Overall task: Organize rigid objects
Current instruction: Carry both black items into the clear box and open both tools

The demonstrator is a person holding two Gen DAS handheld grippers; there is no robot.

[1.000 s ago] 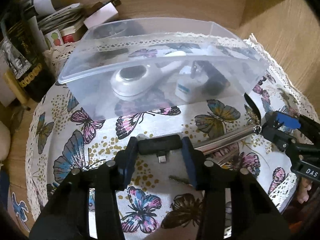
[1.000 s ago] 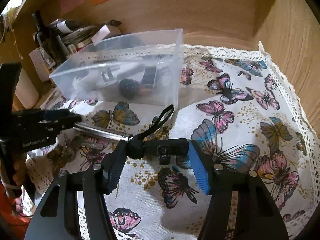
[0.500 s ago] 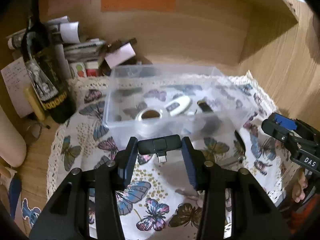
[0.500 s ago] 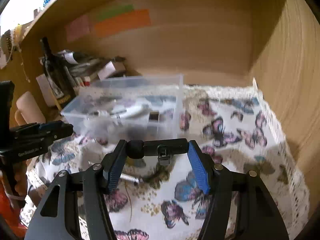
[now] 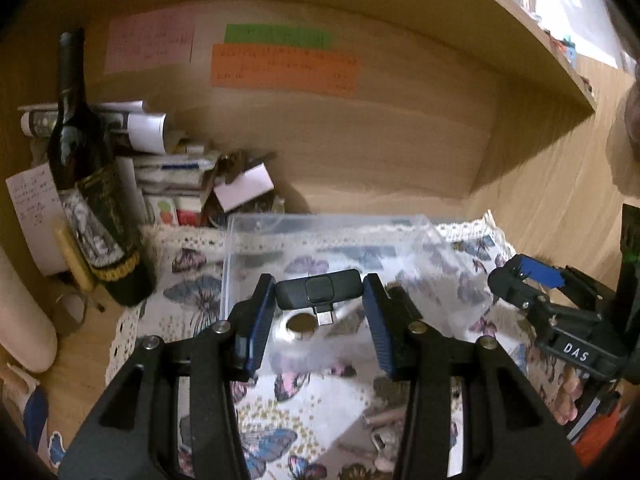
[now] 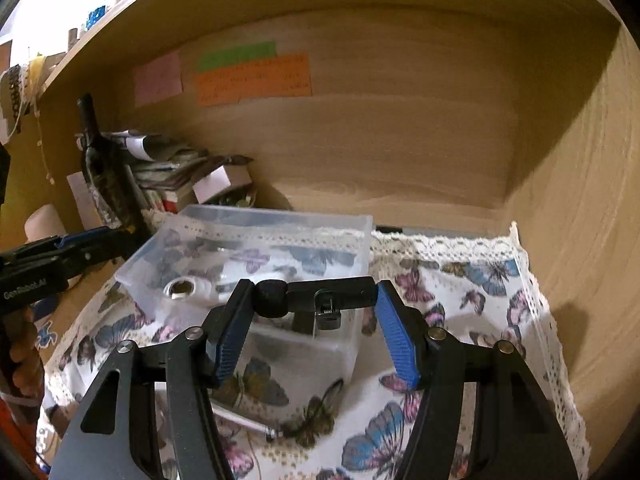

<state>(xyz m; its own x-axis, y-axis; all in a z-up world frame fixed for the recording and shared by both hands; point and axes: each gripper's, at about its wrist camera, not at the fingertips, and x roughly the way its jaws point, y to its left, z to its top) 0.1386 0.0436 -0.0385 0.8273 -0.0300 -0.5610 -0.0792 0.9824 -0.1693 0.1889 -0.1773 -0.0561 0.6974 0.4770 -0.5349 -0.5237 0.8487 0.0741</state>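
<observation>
Black dongle (image 5: pixel 318 289) sits clamped in the left gripper (image 5: pixel 319 312) mid-frame, above the bin's (image 5: pixel 240 224) near rim. Right gripper (image 6: pixel 308 320) pinches a clip mic (image 6: pixel 320 296) at the bin's right edge; bare cloth (image 6: pixel 472 300) lies right.

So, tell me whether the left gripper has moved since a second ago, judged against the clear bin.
Yes. The left gripper has risen and tipped up: the clear bin has dropped down the left wrist view, uncovering the back wall's notes.
</observation>
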